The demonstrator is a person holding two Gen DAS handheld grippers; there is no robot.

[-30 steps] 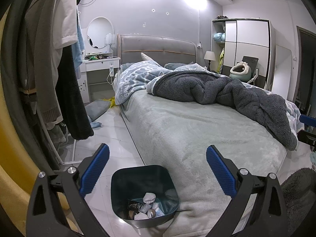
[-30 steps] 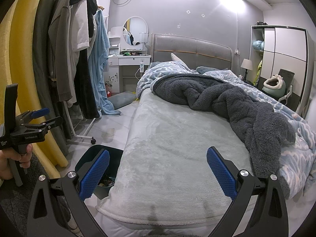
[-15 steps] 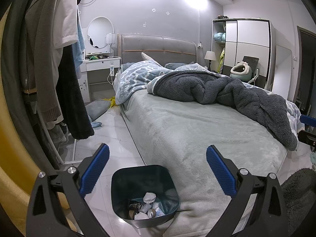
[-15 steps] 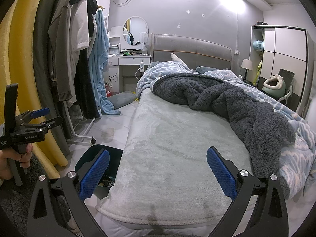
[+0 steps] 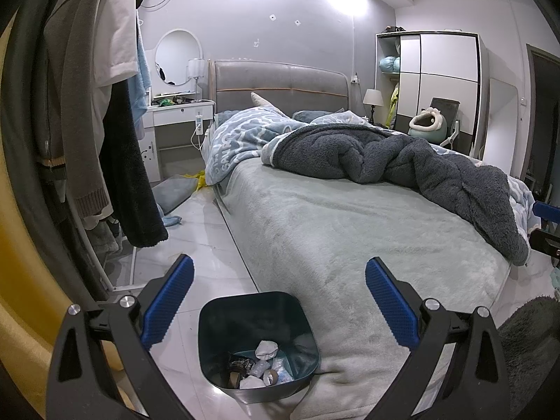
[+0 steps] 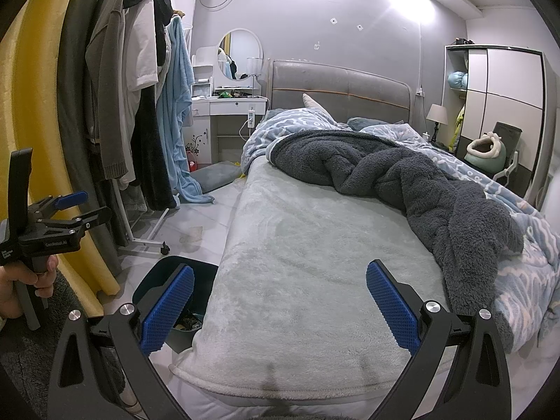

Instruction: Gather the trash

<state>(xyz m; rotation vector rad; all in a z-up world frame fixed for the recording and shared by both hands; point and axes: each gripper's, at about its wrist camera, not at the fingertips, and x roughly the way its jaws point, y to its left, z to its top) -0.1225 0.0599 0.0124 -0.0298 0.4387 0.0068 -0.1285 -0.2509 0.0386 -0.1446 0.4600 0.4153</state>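
A dark teal trash bin (image 5: 224,318) stands on the floor at the bed's near left corner, with crumpled paper and wrappers (image 5: 260,367) at its bottom. My left gripper (image 5: 279,302) hangs open above the bin with nothing between its blue pads. In the right wrist view the bin (image 6: 164,273) shows partly behind the left pad, and my right gripper (image 6: 279,304) is open and empty over the foot of the bed (image 6: 308,245). The left gripper (image 6: 68,210) also appears there at far left, held by a hand (image 6: 21,287).
A dark grey blanket (image 5: 402,161) and blue patterned duvet (image 5: 245,133) lie bunched on the bed. A clothes rack (image 6: 140,112) with hanging garments stands left, on a wheeled base (image 6: 154,241). A white vanity (image 6: 231,105) is by the headboard; a wardrobe (image 5: 444,80) at right.
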